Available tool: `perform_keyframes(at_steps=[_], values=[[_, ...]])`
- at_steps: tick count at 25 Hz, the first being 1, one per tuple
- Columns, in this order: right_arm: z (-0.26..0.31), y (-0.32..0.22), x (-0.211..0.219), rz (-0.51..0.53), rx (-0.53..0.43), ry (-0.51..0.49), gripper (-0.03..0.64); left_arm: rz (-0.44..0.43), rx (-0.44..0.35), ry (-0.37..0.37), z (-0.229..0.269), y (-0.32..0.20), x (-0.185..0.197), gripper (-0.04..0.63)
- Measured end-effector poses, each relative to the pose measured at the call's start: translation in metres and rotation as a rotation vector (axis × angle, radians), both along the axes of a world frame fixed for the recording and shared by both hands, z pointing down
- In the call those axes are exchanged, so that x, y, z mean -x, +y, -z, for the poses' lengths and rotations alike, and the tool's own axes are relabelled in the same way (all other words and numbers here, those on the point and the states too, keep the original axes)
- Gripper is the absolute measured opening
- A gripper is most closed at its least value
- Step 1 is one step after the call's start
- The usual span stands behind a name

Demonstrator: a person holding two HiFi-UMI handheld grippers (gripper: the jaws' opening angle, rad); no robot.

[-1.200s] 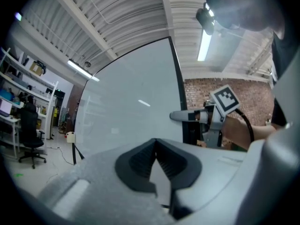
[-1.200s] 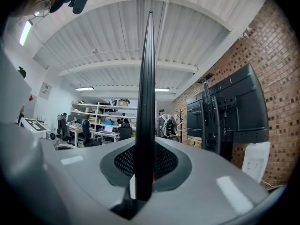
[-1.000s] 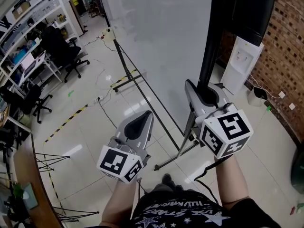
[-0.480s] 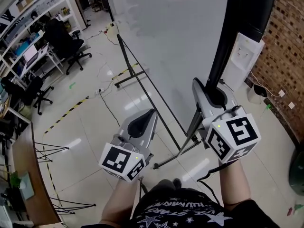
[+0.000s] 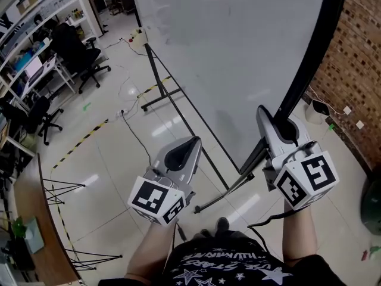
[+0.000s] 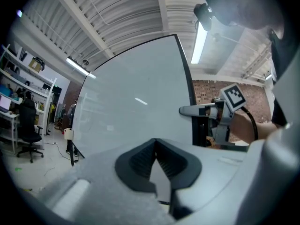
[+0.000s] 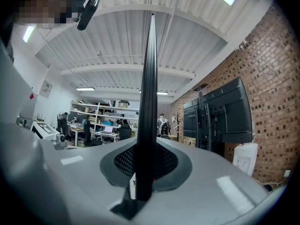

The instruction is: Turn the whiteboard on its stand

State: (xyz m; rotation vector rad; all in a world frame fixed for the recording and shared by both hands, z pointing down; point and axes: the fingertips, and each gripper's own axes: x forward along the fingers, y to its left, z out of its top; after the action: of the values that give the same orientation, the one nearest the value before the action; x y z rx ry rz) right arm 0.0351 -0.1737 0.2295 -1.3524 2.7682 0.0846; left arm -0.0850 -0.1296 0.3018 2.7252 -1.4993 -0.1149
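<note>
The big whiteboard [image 5: 238, 52] stands on a black wheeled stand [image 5: 159, 88] in front of me. Its black side edge [image 5: 315, 58] runs down the right of the head view. My right gripper [image 5: 280, 125] is shut on that edge low down; in the right gripper view the black edge [image 7: 149, 102] rises straight up out of the closed jaws of the right gripper [image 7: 144, 165]. My left gripper [image 5: 189, 145] hangs in front of the board's lower part, shut and holding nothing. The left gripper view shows the left gripper [image 6: 156, 142] facing the board's white face [image 6: 136, 107].
A brick wall [image 5: 357, 58] is close on the right. Office chairs [image 5: 77, 55] and shelves [image 5: 36, 16] fill the left side. Striped tape [image 5: 83, 143] and a cable [image 5: 134, 133] lie on the floor. A wall screen on a stand [image 7: 220, 116] is behind the board.
The right gripper has moved right and toward me with the black edge in it, and the board has swung that way. It now covers the white dispenser. The left gripper hardly moved.
</note>
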Motion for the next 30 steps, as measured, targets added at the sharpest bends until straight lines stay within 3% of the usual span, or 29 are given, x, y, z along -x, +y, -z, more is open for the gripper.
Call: perform_keyframes(at_steps=[14,24,30], values=[[0.004,0.061,-0.014,-0.016,-0.001,-0.006,0.044,-0.086,0.017,0.01,-0.008,0.043,-0.011,0.002],[0.004,0.103,-0.023,-0.018,-0.003,-0.004,0.044,0.02,0.032,-0.017,-0.002,0.077,-0.026,0.002],[0.0,0.129,-0.017,-0.008,-0.004,-0.009,0.044,0.002,0.038,-0.012,-0.006,0.103,-0.031,0.002]])
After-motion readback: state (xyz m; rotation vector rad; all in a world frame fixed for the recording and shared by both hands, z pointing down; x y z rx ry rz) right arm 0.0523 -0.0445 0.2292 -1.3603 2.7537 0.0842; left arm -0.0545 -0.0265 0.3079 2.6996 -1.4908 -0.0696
